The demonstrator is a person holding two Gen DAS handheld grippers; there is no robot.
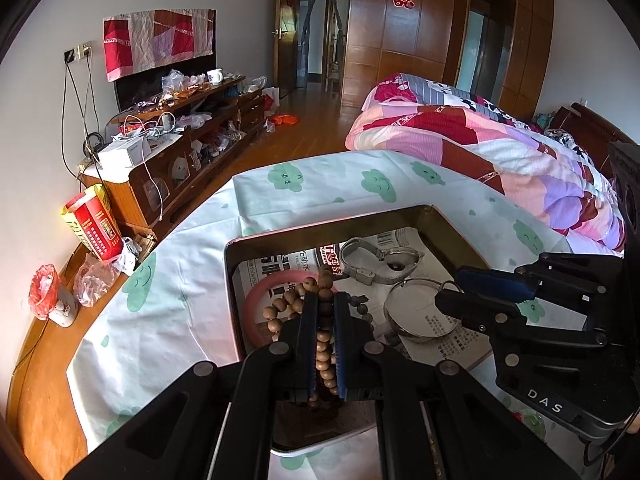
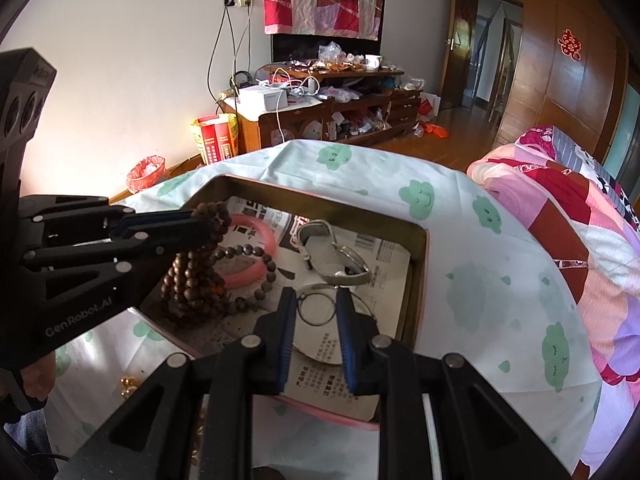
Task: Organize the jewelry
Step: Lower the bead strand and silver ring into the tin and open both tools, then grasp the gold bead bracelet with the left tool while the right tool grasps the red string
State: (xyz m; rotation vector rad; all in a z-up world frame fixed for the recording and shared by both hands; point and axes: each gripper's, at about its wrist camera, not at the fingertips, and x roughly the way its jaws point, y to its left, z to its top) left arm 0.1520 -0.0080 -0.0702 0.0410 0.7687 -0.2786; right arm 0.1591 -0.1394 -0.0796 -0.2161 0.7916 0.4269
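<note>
A metal tin (image 1: 440, 216) (image 2: 320, 200) lined with newsprint sits on the cloud-print cloth. My left gripper (image 1: 324, 300) (image 2: 200, 218) is shut on a long strand of wooden beads (image 1: 323, 344) (image 2: 188, 276), which hangs into the tin's left side. My right gripper (image 2: 316, 300) (image 1: 450, 288) hovers over a silver bangle (image 2: 320, 312) (image 1: 420, 316). Its pads stand apart, with the thin rim between them and not visibly pressed. A pink bangle (image 1: 256, 292) (image 2: 256, 226), a silver watch (image 1: 380, 260) (image 2: 340, 268) and a dark bead bracelet (image 2: 262, 258) lie in the tin.
Small gold pieces (image 2: 130, 384) lie on the cloth left of the tin. A bed with a patchwork quilt (image 1: 500, 152) (image 2: 580, 220) is on the right. A cluttered wooden cabinet (image 1: 180, 148) and a red-lined bin (image 2: 146, 172) stand by the far wall.
</note>
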